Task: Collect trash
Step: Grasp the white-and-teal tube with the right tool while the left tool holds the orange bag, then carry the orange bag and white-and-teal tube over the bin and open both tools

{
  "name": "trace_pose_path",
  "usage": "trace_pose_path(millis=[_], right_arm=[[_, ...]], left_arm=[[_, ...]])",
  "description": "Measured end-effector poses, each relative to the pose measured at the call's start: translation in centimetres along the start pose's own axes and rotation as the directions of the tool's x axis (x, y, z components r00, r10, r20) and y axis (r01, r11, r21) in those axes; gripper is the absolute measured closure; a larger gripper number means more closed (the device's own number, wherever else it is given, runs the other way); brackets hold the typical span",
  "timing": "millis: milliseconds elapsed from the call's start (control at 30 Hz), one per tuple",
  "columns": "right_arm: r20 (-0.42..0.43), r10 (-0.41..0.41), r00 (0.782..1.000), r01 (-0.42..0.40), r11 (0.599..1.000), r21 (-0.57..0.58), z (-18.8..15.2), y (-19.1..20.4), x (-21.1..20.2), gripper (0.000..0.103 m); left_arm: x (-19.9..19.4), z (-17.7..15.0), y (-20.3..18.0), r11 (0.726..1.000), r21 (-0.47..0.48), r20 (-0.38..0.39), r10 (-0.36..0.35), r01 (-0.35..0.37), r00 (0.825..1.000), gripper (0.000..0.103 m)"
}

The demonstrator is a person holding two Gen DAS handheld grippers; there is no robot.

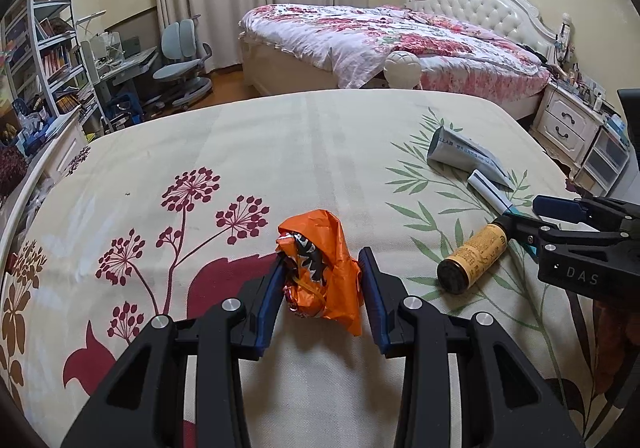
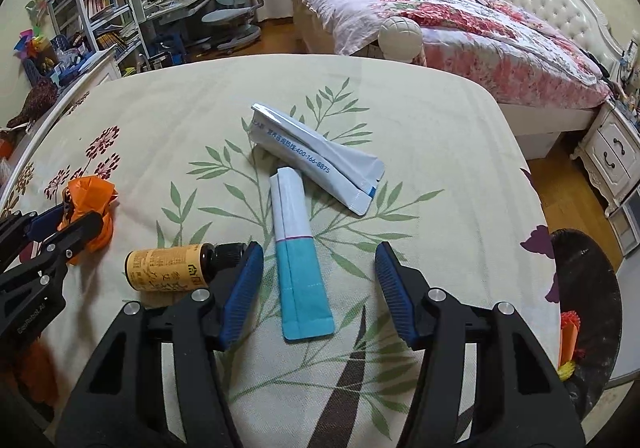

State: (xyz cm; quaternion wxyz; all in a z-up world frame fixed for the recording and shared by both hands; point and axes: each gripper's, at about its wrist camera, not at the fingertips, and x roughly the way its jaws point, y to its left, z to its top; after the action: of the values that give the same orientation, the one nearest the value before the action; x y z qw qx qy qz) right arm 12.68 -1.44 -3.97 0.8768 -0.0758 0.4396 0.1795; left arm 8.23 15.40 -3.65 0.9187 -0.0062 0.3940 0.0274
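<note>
A crumpled orange wrapper sits between the blue pads of my left gripper, which is shut on it just above the flowered cloth. In the right wrist view my right gripper stands open over a teal-and-white sachet that lies between its fingers, with neither pad touching it. A yellow-labelled brown bottle lies on its side, its cap against the left finger. Beyond the sachet lies a folded grey-white pouch. From the left wrist view, the right gripper sits beside the bottle.
A black-lined bin stands off the surface's right edge, holding something orange and yellow. Behind are a floral bed, a white nightstand, a grey desk chair and a bookshelf.
</note>
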Motion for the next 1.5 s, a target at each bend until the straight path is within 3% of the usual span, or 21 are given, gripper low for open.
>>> trace_pose_path(millis=[100,200,233,567,1033,1500], right_arm=[[0.009,-0.019,1.000,0.019,0.999,-0.025,0.4,0.6,0.4,0.058],[0.013,-0.019,1.000,0.019,0.999,-0.029,0.3,0.8,0.2,0.081],[0.013,-0.025,1.000,0.025,0.999,-0.030,0.2,0.8,0.1,0.084],[0.028,-0.024,0.999,0.023,0.999,0.028,-2.2,-0.8,-1.9,0.085],[0.075,-0.040,0.996,0.031,0.993,0.117,-6.4,-3.3,-6.0,0.085],[0.137,-0.124,0.983,0.092,0.972,0.216,-9.4,-8.1,-10.7,0.085]], left_arm=[[0.0,0.0,0.2,1.000,-0.003,0.000,0.004,-0.004,1.000,0.064],[0.0,0.0,0.2,1.000,0.000,0.002,0.006,-0.006,1.000,0.064],[0.1,0.0,0.2,1.000,0.001,0.002,0.005,-0.005,1.000,0.064],[-0.5,-0.3,0.0,1.000,0.025,0.020,0.012,-0.012,1.000,0.064],[-3.2,-1.8,-3.9,0.999,0.042,0.068,-0.002,-0.001,0.998,0.065],[-5.8,-2.1,-11.1,0.989,0.115,0.124,-0.112,0.098,0.986,0.065]])
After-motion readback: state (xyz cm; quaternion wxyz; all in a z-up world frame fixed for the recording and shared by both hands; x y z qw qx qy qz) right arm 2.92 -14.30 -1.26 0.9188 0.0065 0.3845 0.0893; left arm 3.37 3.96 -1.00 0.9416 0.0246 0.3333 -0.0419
